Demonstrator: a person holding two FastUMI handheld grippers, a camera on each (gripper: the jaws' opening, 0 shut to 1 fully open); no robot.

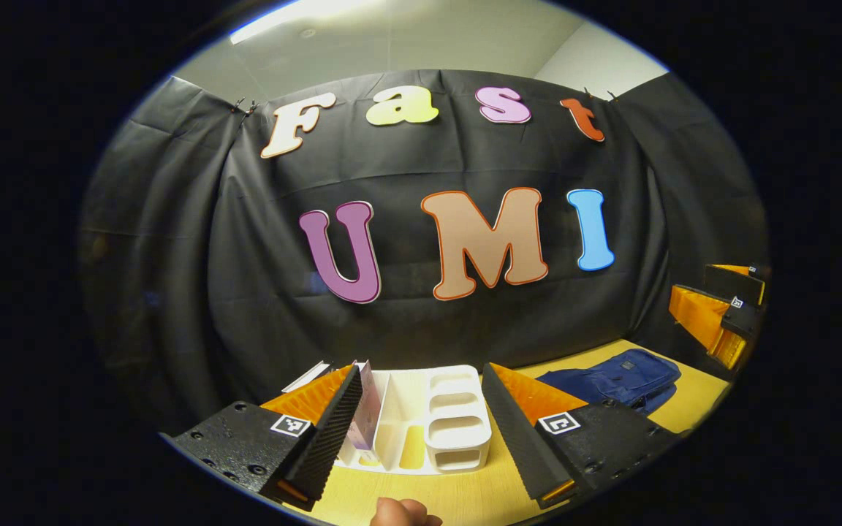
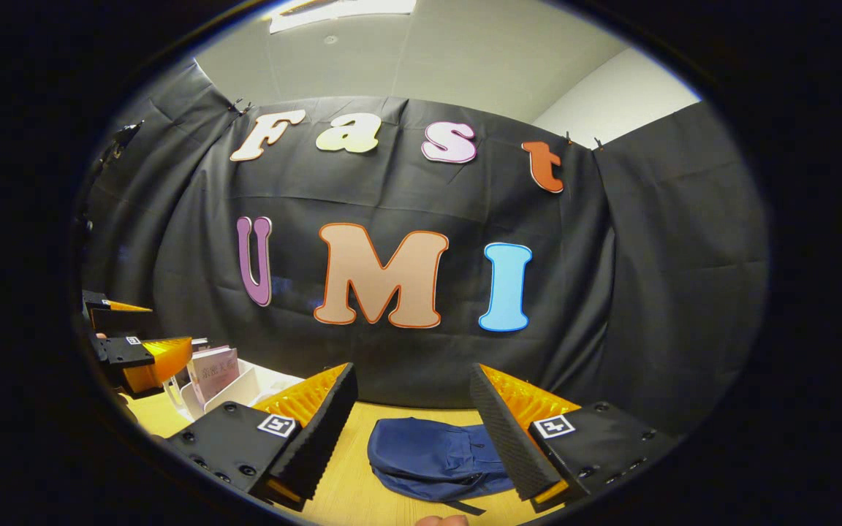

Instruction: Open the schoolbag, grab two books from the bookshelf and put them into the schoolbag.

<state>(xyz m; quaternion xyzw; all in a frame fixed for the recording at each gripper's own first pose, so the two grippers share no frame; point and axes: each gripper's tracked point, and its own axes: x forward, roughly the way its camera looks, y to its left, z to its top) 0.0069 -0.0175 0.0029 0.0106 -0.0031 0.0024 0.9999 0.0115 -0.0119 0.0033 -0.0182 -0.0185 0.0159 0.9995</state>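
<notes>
Wooden table (image 2: 348,497): schoolbag (image 2: 428,456) flat mid-table, bookshelf (image 1: 428,416) near wall; both tools (image 1: 421,438) (image 2: 414,431) wide, empty.

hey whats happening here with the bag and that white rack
A person holds a tool in each hand over a wooden table. The left tool, open, faces the white bookshelf with a book. The right tool, also open, hangs above the blue schoolbag, which lies flat. Nothing is gripped yet.

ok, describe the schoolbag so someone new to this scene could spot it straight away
Start at the yellow wooden table in front of the black cloth wall. The schoolbag lies flat on it, directly ahead of the right tool, off to one side of the white bookshelf. It is the one soft, dark blue fabric item; its neighbour is rigid white plastic.
</notes>
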